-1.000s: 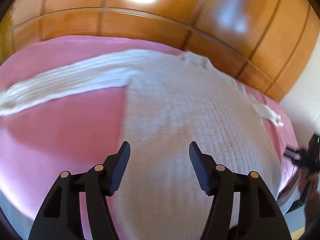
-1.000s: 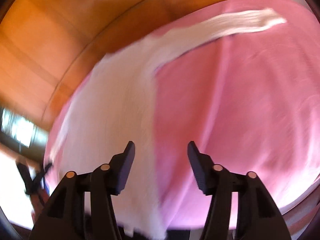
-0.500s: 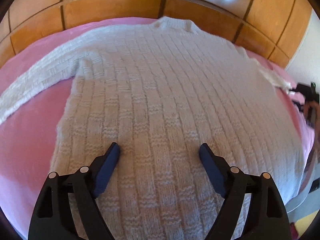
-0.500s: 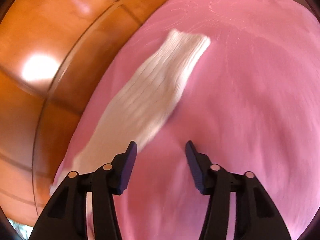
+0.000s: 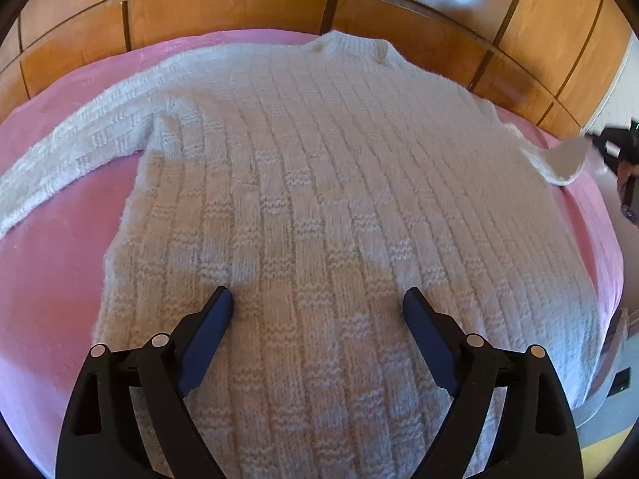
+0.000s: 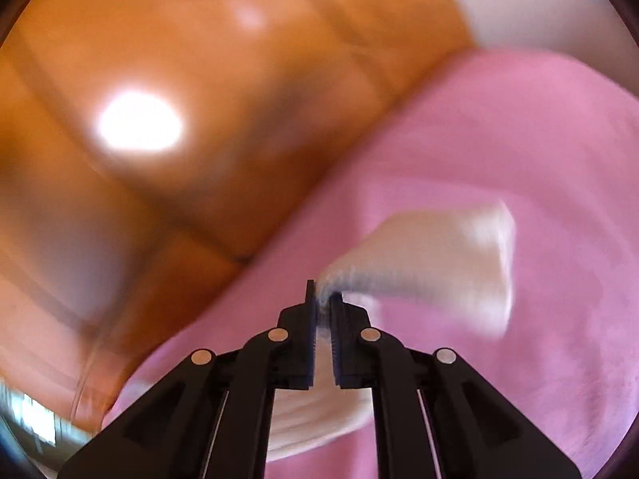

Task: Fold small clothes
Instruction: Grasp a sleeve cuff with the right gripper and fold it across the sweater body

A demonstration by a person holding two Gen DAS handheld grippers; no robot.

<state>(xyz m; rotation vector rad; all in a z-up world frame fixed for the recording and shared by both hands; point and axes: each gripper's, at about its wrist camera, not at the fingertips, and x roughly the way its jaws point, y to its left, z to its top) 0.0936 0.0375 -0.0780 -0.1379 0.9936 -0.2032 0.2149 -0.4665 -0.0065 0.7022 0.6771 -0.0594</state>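
So the cream chunky-knit sweater [image 5: 319, 207] lies flat on the pink bedspread [image 5: 52, 279], the left gripper [image 5: 317, 305] spread wide above its hem while the right gripper [image 6: 324, 299] pinches the sleeve cuff [image 6: 439, 271], probably folding it inward across the body next.

We find no readable text, label, brand, number or sign in either view. The sweater [image 5: 319, 199] shows only its knit pattern, the pink cover [image 5: 52, 271] and the wood panels [image 5: 223, 8] are plain, and the right wrist view is too blurred to read anything.
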